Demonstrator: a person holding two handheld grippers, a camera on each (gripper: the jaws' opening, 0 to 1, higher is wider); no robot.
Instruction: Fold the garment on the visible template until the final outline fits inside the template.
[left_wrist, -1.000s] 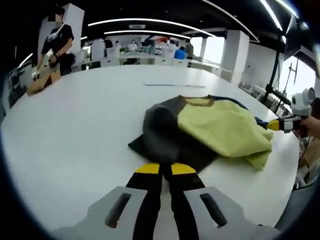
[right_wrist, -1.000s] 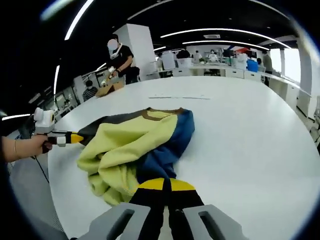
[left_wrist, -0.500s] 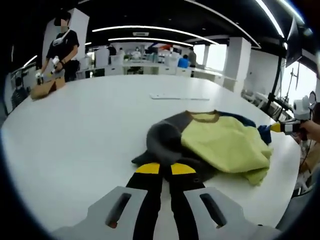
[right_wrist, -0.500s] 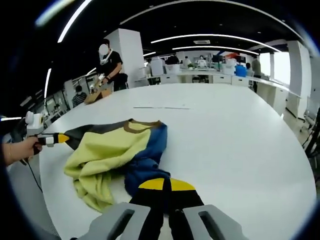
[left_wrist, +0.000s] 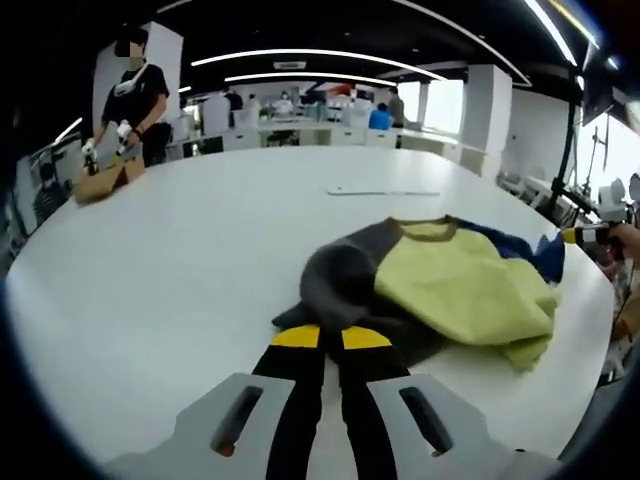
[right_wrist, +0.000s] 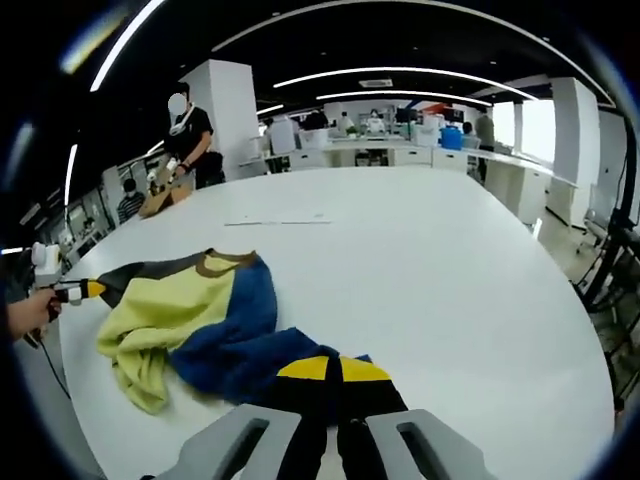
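Observation:
A colour-block sweatshirt lies crumpled on the white table (left_wrist: 180, 300). Its yellow body (left_wrist: 465, 290) is in the middle, a grey sleeve (left_wrist: 335, 285) runs toward my left gripper (left_wrist: 330, 332), and a blue part (left_wrist: 525, 248) runs to the far right. My left gripper is shut on the grey sleeve end. In the right gripper view the sweatshirt (right_wrist: 170, 305) stretches leftward, and my right gripper (right_wrist: 327, 363) is shut on its blue sleeve (right_wrist: 245, 350). The other gripper (right_wrist: 80, 290) shows at the left edge, holding the grey end. A thin pale strip (left_wrist: 385, 191) lies on the table beyond the collar.
A person stands at the table's far side handling a brown cardboard box (left_wrist: 100, 180). The same box (right_wrist: 160, 198) shows in the right gripper view. The table edge (left_wrist: 585, 330) runs close behind the sweatshirt. Desks and people stand in the background.
The two grippers have drawn apart, and the blue sleeve has come out from under the yellow body. The sweatshirt lies wider and flatter than before.

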